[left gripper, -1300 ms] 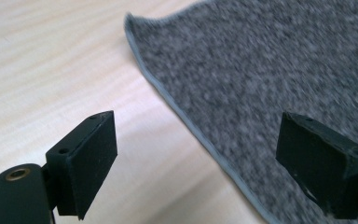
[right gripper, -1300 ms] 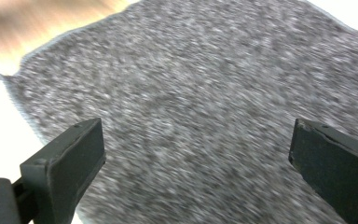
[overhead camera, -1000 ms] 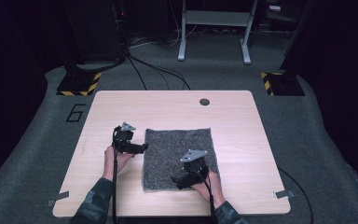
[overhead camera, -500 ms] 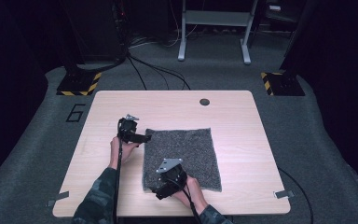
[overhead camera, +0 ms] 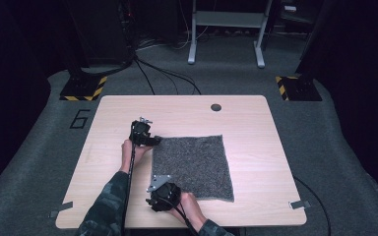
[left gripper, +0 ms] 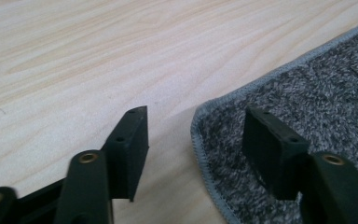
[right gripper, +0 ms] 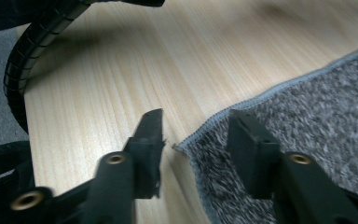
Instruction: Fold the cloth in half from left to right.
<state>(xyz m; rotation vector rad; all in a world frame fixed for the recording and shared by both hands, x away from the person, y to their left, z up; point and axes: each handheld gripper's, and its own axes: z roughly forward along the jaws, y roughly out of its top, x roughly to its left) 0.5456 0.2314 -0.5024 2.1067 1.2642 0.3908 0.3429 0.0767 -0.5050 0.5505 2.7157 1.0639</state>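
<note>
The grey cloth [overhead camera: 193, 166] lies flat on the table [overhead camera: 256, 123], each left corner straddled by the left gripper [left gripper: 193, 133] and right gripper [right gripper: 193, 135], jaws just closing, not yet pinching; next, a firm pinch.

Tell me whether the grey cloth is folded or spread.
Spread: the cloth lies flat in one layer on the table, all four edges showing, no folds.

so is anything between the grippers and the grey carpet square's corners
Nothing visible. The left gripper straddles one corner of the grey carpet square on the light wooden table, and the right gripper straddles another, both having just been closing.
</note>
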